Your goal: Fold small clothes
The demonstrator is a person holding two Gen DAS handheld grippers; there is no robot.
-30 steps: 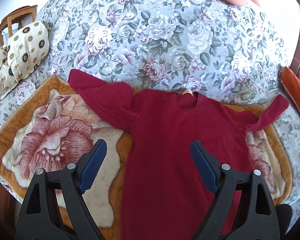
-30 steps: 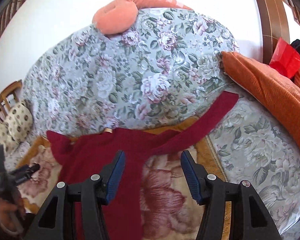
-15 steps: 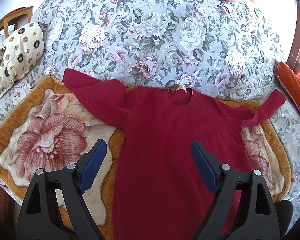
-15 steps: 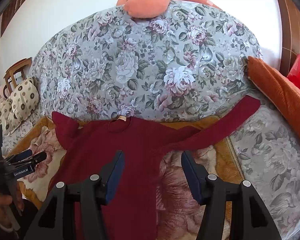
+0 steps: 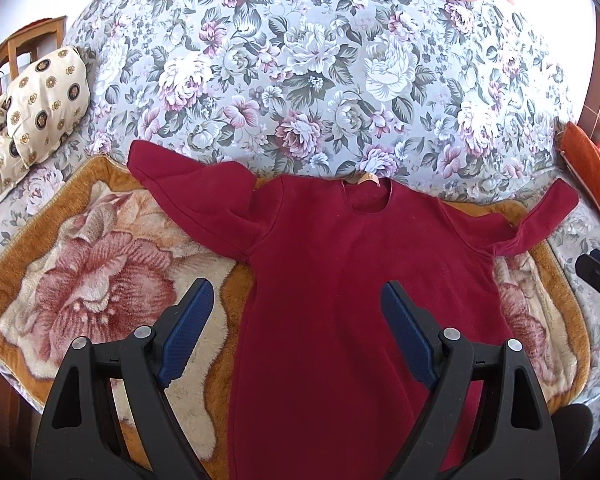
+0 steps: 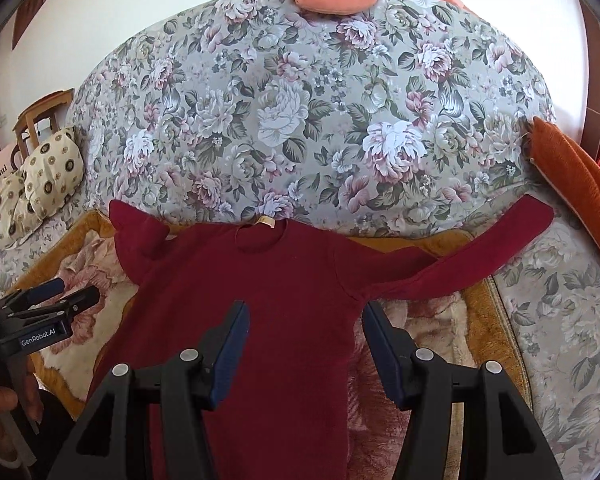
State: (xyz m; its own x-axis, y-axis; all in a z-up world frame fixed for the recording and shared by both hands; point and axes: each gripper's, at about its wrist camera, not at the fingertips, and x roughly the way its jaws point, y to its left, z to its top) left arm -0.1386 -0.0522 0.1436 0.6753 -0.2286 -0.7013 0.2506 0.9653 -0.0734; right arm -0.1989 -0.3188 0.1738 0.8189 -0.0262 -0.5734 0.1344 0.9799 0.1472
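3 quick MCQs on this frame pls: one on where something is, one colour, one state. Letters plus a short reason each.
1. Where does the red garment lie?
A. on a wooden chair
B. on the plush rose blanket
C. in a basket

2. What colour are the pads of the left gripper?
A. blue
B. yellow
C. white

3. How is the right gripper?
A. shut on a sleeve
B. shut on the blanket
C. open, holding nothing

Answers:
1 B: the garment's body is spread over the blanket.
2 A: both pads show blue.
3 C: its fingers stand apart with only the garment seen beyond the gap.
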